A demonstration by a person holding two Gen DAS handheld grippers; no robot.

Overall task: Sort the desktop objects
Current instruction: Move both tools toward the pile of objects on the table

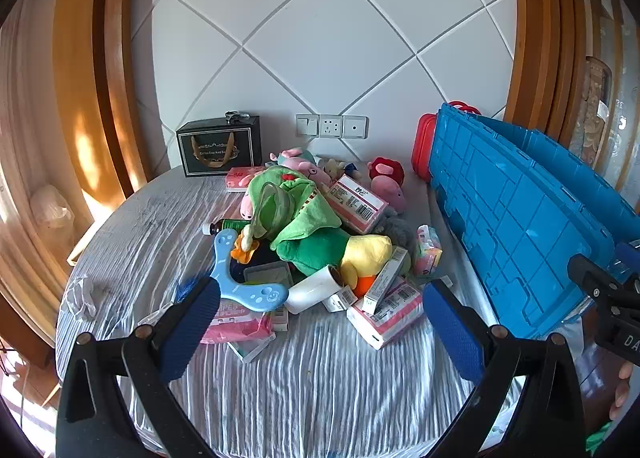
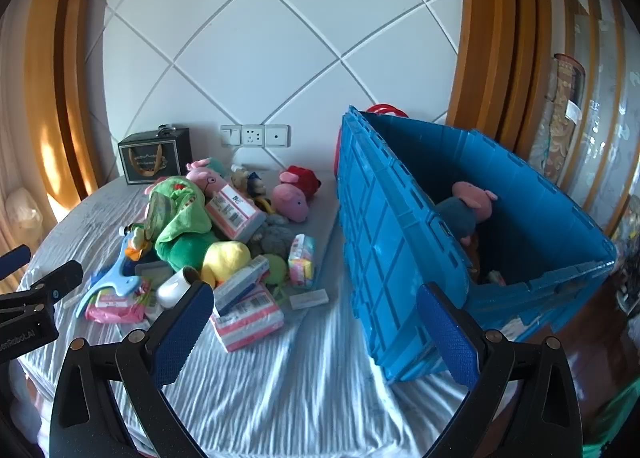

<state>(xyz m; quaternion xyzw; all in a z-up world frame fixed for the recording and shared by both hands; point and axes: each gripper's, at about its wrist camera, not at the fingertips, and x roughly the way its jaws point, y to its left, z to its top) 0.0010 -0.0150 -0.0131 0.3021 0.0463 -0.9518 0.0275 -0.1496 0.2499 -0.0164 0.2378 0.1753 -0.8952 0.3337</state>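
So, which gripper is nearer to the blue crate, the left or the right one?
The right gripper: the blue crate stands just ahead of it, close to its right finger. The left gripper faces the toy pile, with the crate off to its right side.

Bare cloth (image 1: 320, 370) in front, toy pile (image 1: 316, 238) ahead, blue crate (image 2: 400, 258) walling the right side

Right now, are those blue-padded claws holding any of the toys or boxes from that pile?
No, nothing is held. The left gripper and right gripper both stand wide open above the striped white tablecloth, short of the pile.
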